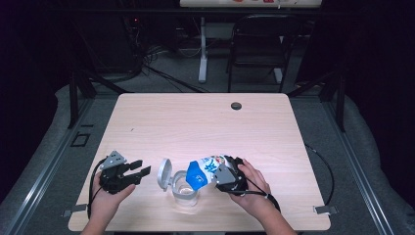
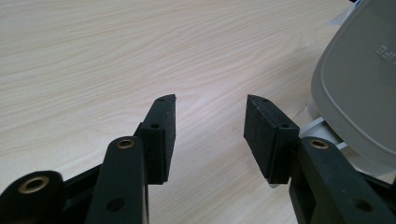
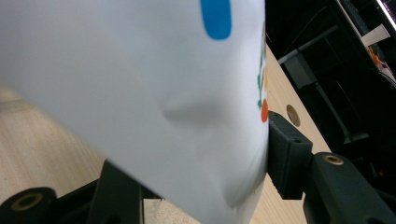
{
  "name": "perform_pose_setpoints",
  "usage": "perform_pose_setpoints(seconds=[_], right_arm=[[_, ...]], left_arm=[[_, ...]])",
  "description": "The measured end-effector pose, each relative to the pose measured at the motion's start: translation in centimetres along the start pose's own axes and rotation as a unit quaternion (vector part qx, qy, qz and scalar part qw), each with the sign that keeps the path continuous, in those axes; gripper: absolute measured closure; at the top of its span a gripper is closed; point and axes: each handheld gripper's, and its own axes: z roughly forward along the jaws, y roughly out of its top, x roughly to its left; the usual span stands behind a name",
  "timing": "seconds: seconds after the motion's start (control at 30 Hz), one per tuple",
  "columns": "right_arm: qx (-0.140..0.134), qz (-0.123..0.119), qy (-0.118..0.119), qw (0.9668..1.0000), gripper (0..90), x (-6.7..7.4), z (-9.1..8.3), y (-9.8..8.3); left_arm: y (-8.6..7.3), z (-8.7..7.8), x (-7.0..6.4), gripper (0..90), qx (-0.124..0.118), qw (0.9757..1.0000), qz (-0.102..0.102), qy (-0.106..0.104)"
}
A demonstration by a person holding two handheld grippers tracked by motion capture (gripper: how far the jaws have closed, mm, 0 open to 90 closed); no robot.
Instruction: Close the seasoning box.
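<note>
A: While you are tipping that blue and white pouch [image 1: 205, 170] in the lower middle of the high view, how is your right gripper [image 1: 226, 177] gripping it?

B: Your right gripper is clamping the pouch between its jaws; in the right gripper view the pouch [image 3: 140, 93] is pressing against the right pad.

A: And where is the pouch pointing?

B: You are holding it tilted, its blue end over the clear container [image 1: 185, 191], whose grey lid [image 1: 164, 172] is standing open at its left.

A: And your left gripper [image 1: 136, 171]?

B: At lower left, its jaws are standing wide apart with nothing between them, just beside the lid [image 2: 359, 93], above the table [image 2: 116, 60].
</note>
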Motion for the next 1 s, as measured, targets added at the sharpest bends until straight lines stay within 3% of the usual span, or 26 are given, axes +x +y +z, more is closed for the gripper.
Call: perform_pose_setpoints(seconds=[0.4,1.0], right_arm=[[0.017,-0.044,-0.022,0.9986,48.8,0.41,0.04,0.29],[0.017,-0.073,-0.038,0.9965,49.0,0.66,0.03,0.62]], left_arm=[[0.01,-0.02,0.02,54.2,-0.001,1.0,0.0,0.001],[-0.04,-0.01,0.07,53.9,-0.001,1.0,-0.001,0.002]])
